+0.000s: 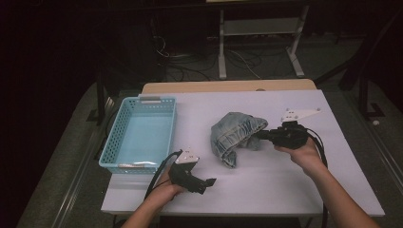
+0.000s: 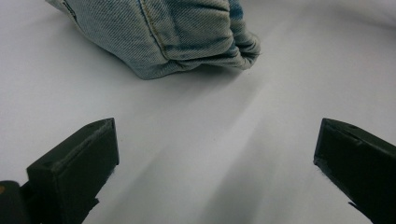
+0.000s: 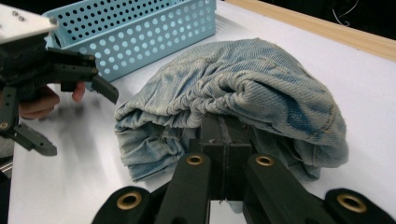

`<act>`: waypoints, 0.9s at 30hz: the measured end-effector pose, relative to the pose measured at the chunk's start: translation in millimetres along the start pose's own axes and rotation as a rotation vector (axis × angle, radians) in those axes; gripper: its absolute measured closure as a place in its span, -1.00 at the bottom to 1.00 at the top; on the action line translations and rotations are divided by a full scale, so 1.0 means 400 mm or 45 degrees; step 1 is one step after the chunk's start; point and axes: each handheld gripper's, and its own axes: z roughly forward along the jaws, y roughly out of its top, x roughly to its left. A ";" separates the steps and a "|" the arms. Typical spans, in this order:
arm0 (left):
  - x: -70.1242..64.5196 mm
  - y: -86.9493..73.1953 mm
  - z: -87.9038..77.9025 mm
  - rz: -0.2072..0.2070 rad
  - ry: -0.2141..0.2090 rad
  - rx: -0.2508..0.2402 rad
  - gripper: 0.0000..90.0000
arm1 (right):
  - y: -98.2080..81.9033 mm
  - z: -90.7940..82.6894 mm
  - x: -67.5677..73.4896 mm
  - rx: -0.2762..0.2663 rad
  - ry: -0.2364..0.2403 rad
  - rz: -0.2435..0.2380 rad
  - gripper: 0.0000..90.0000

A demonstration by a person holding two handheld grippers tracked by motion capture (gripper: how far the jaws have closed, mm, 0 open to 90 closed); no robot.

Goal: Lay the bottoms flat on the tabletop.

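Denim is what the right gripper point(image 3: 223, 135) has between its closed jaws: they meet on a fold at the edge of the bunched jeans point(image 3: 243, 88), and the high view shows that gripper point(image 1: 264, 135) pointing level into the right side of the heap. The jeans point(image 1: 236, 135) lie crumpled near the middle of the white surface point(image 1: 266, 180), well apart from the blue perforated basket point(image 1: 141, 133) that stands empty at its left side. The left gripper point(image 1: 209, 182) hovers low near the front edge with its jaws spread wide and nothing between them; in its own view the nearest hem of the jeans point(image 2: 177, 37) lies ahead, out of reach of the jaws. To do this step well, I judge the right gripper should keep its pinch firm and lift slowly so that the heavy cloth unrolls instead of slipping free, while the left gripper moves in to take a second edge, ideally a waistband or seam that will not stretch. Two holds set well apart would make the cloth easier to control. The right hand point(image 1: 304, 154) grips its tool from below with the forearm slanting in from the lower right; the left hand point(image 1: 166, 187) is curled around its handle, wrist low, forearm entering from the bottom.
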 end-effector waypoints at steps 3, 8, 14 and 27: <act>0.001 0.000 -0.002 0.003 0.001 -0.004 -1.00 | 0.009 0.005 -0.004 -0.006 0.000 -0.002 0.97; 0.000 0.001 -0.002 0.001 -0.001 -0.005 -1.00 | 0.026 0.015 -0.010 -0.021 -0.004 -0.007 0.97; 0.002 0.000 -0.004 -0.002 0.001 -0.007 -1.00 | 0.041 0.028 -0.017 -0.023 -0.007 -0.010 0.97; 0.001 0.000 -0.004 -0.006 -0.002 -0.010 -1.00 | 0.077 0.060 -0.028 -0.042 -0.015 -0.017 0.98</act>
